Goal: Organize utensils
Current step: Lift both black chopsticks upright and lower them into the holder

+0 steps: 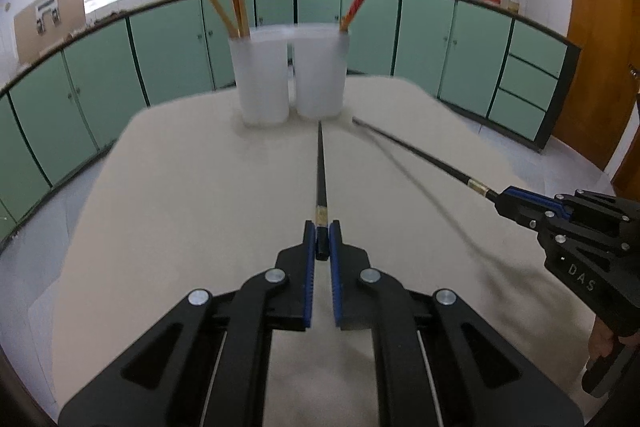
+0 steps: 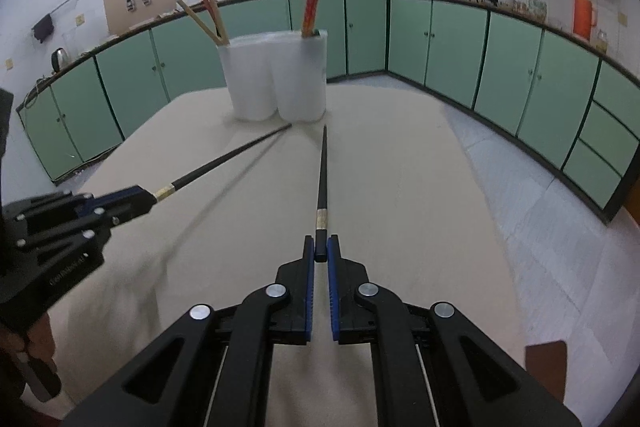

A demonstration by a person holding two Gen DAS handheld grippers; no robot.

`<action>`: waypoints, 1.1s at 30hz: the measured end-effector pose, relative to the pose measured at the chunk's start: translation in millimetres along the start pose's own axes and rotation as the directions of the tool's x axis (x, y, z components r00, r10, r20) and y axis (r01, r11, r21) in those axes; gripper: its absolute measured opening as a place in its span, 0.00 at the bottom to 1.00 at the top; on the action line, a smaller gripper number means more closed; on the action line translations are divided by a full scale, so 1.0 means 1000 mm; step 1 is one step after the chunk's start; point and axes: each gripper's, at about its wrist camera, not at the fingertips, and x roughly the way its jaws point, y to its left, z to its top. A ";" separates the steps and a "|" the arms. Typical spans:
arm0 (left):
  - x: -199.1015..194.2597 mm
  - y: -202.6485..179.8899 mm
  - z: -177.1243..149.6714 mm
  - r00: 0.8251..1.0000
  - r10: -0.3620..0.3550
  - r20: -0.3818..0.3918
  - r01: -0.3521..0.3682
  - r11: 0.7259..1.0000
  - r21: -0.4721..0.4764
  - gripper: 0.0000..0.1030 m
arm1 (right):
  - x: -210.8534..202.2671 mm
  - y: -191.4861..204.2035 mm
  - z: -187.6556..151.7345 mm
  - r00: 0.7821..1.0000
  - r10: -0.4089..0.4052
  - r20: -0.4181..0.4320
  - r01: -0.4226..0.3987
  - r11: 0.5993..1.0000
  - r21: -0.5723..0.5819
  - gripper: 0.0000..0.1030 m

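Between the left gripper's (image 1: 322, 241) blue pads, a black chopstick (image 1: 321, 171) sits clamped by its butt; the right gripper (image 2: 321, 249) pinches its twin (image 2: 322, 171) likewise. Both tips aim level at the white holder (image 1: 292, 75) on the table (image 1: 180, 187), probably lining up for the right-hand cup.

Each claw is made of black plastic arms with cut-out holes, round silver screws at the joints, and blue ribbed pads inside its two fingers. The left claw (image 1: 322, 241) and the right claw (image 2: 321, 247) look the same (white letters "DAS" mark one side). Bare skin of a hand (image 2: 38, 343) shows.
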 end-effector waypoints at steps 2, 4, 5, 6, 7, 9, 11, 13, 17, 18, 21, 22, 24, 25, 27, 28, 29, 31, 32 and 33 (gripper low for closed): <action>-0.011 0.000 0.009 0.999 0.004 0.038 -0.005 1.000 0.006 0.06 | -0.006 0.000 0.007 1.000 -0.001 0.024 0.001 1.000 -0.014 0.06; -0.022 0.001 0.018 0.997 0.004 0.075 -0.004 1.000 0.009 0.06 | -0.014 0.000 0.017 0.999 0.005 0.051 -0.004 1.000 -0.028 0.06; -0.027 0.001 0.022 0.996 0.002 0.092 -0.003 1.000 0.009 0.06 | -0.018 0.000 0.022 0.998 0.006 0.065 -0.004 0.999 -0.035 0.06; -0.032 0.001 0.027 0.994 0.000 0.108 -0.001 1.000 0.010 0.06 | -0.024 0.000 0.029 0.996 0.007 0.086 -0.003 0.999 -0.048 0.06; -0.040 0.001 0.034 0.991 -0.003 0.133 0.002 1.000 0.013 0.06 | -0.027 0.001 0.033 0.995 0.008 0.096 -0.002 0.998 -0.056 0.06; -0.049 0.001 0.042 0.987 -0.010 0.161 0.007 1.000 0.015 0.06 | -0.035 0.001 0.045 0.992 0.019 0.124 -0.010 0.997 -0.075 0.06; -0.058 0.003 0.053 0.982 -0.022 0.189 0.019 1.000 0.019 0.06 | -0.041 0.001 0.056 0.989 0.036 0.142 -0.024 0.996 -0.085 0.06; -0.065 0.003 0.063 0.977 -0.032 0.211 0.027 0.999 0.025 0.06 | -0.047 -0.001 0.071 0.986 0.066 0.155 -0.053 0.995 -0.088 0.06; -0.074 0.004 0.082 0.969 -0.052 0.240 0.044 0.998 0.037 0.06 | -0.054 -0.003 0.099 0.978 0.112 0.176 -0.093 0.989 -0.110 0.06; -0.076 0.004 0.086 0.968 -0.057 0.244 0.049 0.998 0.040 0.06 | -0.055 -0.003 0.106 0.976 0.126 0.176 -0.106 0.987 -0.118 0.06; -0.079 0.006 0.099 0.965 -0.078 0.252 0.068 0.997 0.045 0.06 | -0.056 -0.004 0.125 0.971 0.173 0.167 -0.151 0.979 -0.140 0.06; -0.080 0.007 0.102 0.964 -0.082 0.254 0.073 0.996 0.044 0.06 | -0.056 -0.004 0.131 0.969 0.188 0.163 -0.164 0.976 -0.146 0.06; -0.083 0.008 0.107 0.961 -0.090 0.261 0.082 0.996 0.044 0.06 | -0.054 -0.005 0.143 0.963 0.223 0.149 -0.200 0.967 -0.157 0.06; -0.084 0.009 0.111 0.959 -0.096 0.265 0.087 0.995 0.045 0.06 | -0.054 -0.005 0.148 0.960 0.240 0.142 -0.217 0.963 -0.160 0.06; -0.087 0.009 0.116 0.956 -0.103 0.273 0.093 0.994 0.049 0.06 | -0.054 -0.003 0.156 0.956 0.263 0.130 -0.240 0.956 -0.170 0.06; -0.087 0.010 0.118 0.955 -0.106 0.276 0.096 0.994 0.050 0.06 | -0.053 -0.003 0.161 0.953 0.276 0.125 -0.252 0.952 -0.174 0.06; -0.088 0.011 0.120 0.954 -0.108 0.278 0.098 0.994 0.051 0.06 | -0.053 -0.002 0.164 0.951 0.284 0.121 -0.261 0.949 -0.176 0.06; -0.090 0.013 0.124 0.952 -0.114 0.284 0.103 0.993 0.056 0.05 | -0.052 -0.003 0.172 0.946 0.304 0.113 -0.282 0.943 -0.176 0.06; -0.091 0.013 0.126 0.951 -0.117 0.288 0.105 0.993 0.058 0.06 | -0.052 -0.003 0.176 0.943 0.315 0.111 -0.293 0.940 -0.174 0.06; -0.091 0.014 0.128 0.949 -0.119 0.292 0.106 0.993 0.059 0.06 | -0.052 -0.003 0.179 0.940 0.323 0.110 -0.302 0.938 -0.172 0.06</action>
